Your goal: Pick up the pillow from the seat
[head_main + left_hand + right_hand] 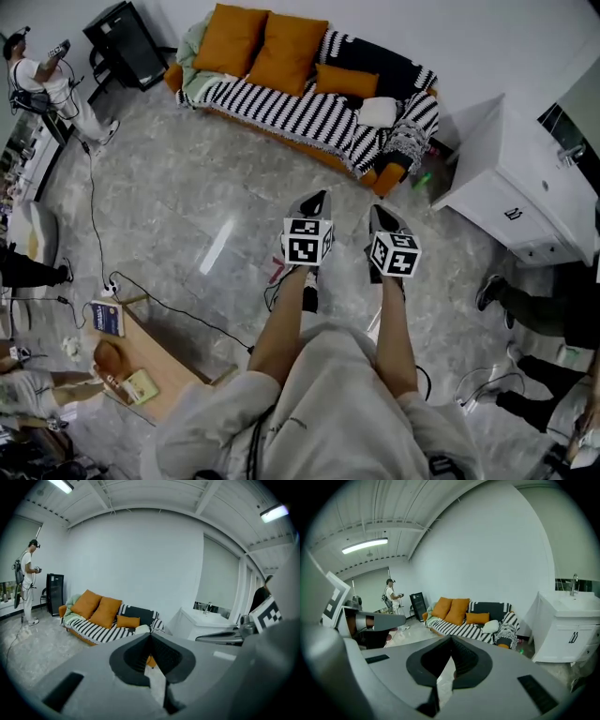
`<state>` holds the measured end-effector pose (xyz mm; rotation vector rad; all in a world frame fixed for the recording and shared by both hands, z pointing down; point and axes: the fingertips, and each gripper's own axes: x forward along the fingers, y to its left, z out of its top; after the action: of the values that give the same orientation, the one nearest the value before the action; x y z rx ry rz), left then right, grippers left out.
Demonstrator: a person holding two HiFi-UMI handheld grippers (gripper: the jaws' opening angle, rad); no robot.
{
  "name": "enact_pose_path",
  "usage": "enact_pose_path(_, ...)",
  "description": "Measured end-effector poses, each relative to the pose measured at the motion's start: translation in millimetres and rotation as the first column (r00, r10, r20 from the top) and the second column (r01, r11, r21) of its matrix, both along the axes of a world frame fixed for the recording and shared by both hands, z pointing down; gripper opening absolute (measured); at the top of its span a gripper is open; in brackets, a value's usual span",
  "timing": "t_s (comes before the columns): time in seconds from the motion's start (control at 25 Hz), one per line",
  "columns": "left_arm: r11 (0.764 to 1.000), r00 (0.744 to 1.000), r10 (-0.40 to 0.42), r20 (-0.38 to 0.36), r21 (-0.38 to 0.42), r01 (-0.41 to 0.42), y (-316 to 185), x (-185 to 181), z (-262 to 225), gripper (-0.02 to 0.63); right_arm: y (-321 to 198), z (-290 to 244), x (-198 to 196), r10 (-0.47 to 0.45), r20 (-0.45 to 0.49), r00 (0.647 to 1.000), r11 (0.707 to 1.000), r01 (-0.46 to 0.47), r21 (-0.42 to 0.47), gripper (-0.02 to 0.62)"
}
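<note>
Open marble floor (187, 206) lies between the two grippers and the sofa (384, 178); on it, well to the sofa's front left, runs a dark cable (169, 305). Just beyond the sofa's left end stands a black cabinet (127, 45), and beside that a standing person (52, 84) in a white top. Off the sofa's right end is a white vanity cabinet (511, 178) with a tap on top. A low wooden table (164, 361), far out from the sofa's left front, carries a blue book (108, 319) and some small items too small to name.

The sofa bears a black-and-white striped throw (281, 108) over its seat and right arm. On it are four pillows: two large orange pillows (230, 39) side by side against the back at the left, one small orange pillow (345, 81) leaning on the back to their right, and one white pillow (378, 112) lying on the seat near the right arm. A black cushion (375, 61) sits behind the small orange one, and a pale green cloth (194, 56) is bunched at the left end.

The left gripper (315, 201) and right gripper (380, 216) are held side by side, well short of the sofa, pointing at it. Each has its jaws brought together at the tips with nothing between them, as the left gripper view (150, 635) and right gripper view (451, 639) both show.
</note>
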<state>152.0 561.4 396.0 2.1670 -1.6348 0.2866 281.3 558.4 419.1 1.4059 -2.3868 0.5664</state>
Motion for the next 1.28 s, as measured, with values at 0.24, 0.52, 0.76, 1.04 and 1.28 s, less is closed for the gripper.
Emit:
enact_pose_path(0.24,0.998,0.997,0.054,-0.054,0.020,-0.053,-49,-16,-1,0.009,-48,9,-17,0.027,0.010,1.000,1.000,-0.027,0.012,0.006)
enact_pose_path(0.52,0.997,0.998,0.063,-0.006,0.048,-0.063,-118,-43,-13,0.009,-113,5,-30,0.076,0.053,0.996,0.997,-0.077,0.009,0.006)
enact_pose_path(0.76,0.995,0.996,0.084,0.025,0.052,-0.085,-162,-66,-9,0.009,-157,9,-55,0.089,0.107,0.990,0.996,-0.090,0.004,0.006)
enact_pose_path(1.04,0.996,0.997,0.077,-0.015,0.041,-0.076,-185,-83,4,0.009,-179,17,-72,0.074,0.090,0.993,0.997,-0.073,-0.010,0.006)
enact_pose_path(1.28,0.997,0.997,0.071,-0.007,0.007,-0.071,-193,-92,18,0.009,-196,29,-80,0.065,0.091,0.994,0.997,-0.062,-0.037,0.006)
